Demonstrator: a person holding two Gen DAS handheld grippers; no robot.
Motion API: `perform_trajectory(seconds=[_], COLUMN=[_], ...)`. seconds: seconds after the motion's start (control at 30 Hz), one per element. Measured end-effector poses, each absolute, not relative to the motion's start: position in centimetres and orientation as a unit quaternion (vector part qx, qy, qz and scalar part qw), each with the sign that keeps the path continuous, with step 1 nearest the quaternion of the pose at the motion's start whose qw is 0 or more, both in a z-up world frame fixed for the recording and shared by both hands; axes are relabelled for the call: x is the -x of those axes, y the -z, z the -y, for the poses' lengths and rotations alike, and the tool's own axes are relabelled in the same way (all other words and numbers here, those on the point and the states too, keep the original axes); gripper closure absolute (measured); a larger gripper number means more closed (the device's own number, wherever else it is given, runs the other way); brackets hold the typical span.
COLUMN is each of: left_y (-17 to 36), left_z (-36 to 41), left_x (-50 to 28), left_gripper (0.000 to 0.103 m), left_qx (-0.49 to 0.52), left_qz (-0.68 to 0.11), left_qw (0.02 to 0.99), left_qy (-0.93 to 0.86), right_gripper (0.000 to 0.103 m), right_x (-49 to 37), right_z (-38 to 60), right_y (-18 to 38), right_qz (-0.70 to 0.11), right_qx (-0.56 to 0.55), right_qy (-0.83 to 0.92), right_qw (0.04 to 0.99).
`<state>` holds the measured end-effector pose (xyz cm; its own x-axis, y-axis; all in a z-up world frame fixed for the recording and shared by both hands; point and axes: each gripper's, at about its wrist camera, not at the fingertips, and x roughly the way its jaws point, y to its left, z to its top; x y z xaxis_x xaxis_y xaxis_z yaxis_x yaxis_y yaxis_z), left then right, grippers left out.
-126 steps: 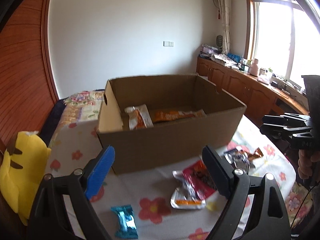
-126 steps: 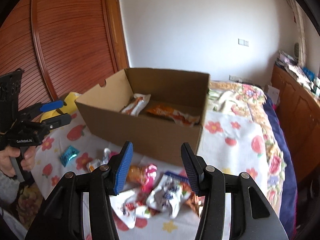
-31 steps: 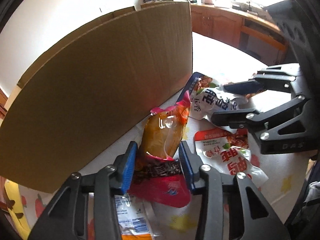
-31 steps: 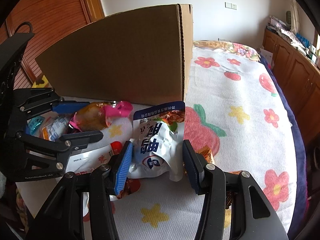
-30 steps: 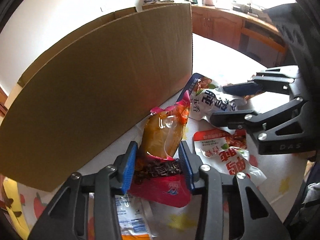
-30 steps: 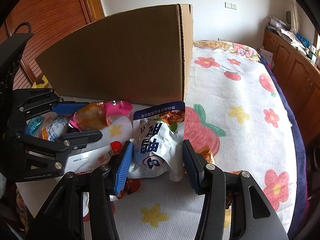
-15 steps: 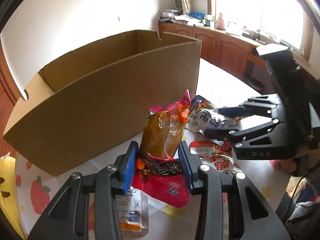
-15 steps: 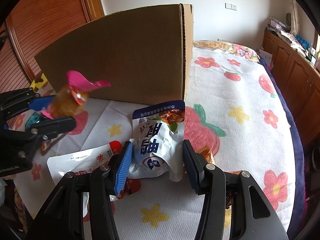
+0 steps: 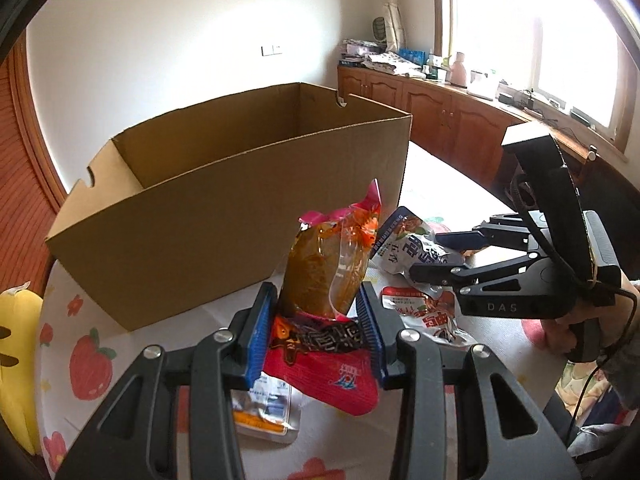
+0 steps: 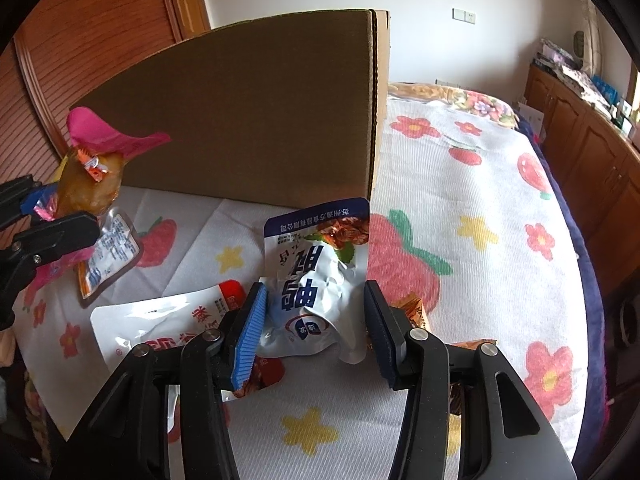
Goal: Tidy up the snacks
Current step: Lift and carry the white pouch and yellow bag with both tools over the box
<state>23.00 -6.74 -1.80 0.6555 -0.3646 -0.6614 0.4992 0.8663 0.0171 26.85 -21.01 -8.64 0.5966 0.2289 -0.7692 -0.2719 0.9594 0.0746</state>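
My left gripper (image 9: 316,300) is shut on a pink and orange snack packet (image 9: 324,272), which stands upright between the blue pads, lifted off the bed in front of the open cardboard box (image 9: 224,216). The right wrist view shows the same packet (image 10: 90,176) in the left gripper (image 10: 60,212) at the far left. My right gripper (image 10: 312,308) is low over the bed beside the box's corner. Its jaws are closing around a white and blue snack packet (image 10: 316,276) that lies between them without being squeezed.
A white and red packet (image 10: 160,332) and a small clear packet (image 10: 108,256) lie on the flowered bed sheet (image 10: 460,200). Orange wrappers (image 10: 416,312) sit under the right finger. A yellow plush (image 9: 16,360) is at the left edge, and wooden cabinets (image 9: 440,120) line the window wall.
The left gripper has lifted the pink and orange packet off the bed, up toward the box's rim. The right gripper stayed put and its jaws narrowed slightly around the white and blue packet.
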Motion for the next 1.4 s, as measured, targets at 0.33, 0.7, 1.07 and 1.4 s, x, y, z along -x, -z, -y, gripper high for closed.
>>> perform_trajectory(seconds=[0.33,0.7,1.07,1.4], left_y=[0.7,-1.3,-3.8,-6.9], left_z=[6.5,4.9,3.2,2.0], left_x=[-21.7,-20.3,-19.5,-18.1], left_gripper=[0.063,0.063,0.063,0.063], left_qx=[-0.097,-0.082,-0.064,-0.051], left_qz=[-0.325,-0.298,-0.276,-0.241], left_qw=[0.911,0.926,0.938,0.951], left_qy=[0.235,0.218,0.199,0.184], right_gripper=[0.062,0.061,0.061,0.061], right_x=[-24.8,-22.1,-19.6,-17.7], right_z=[20.6,20.5,20.6,20.5], right_y=[6.8,3.3,-0.8,-4.0], right_qz=[-0.408,-0.373,-0.335,-0.304], right_qx=[0.032,0.029,0.027,0.03], right_qy=[-0.166,-0.181,-0.188,-0.189], right_qw=[0.897,0.91,0.923,0.933])
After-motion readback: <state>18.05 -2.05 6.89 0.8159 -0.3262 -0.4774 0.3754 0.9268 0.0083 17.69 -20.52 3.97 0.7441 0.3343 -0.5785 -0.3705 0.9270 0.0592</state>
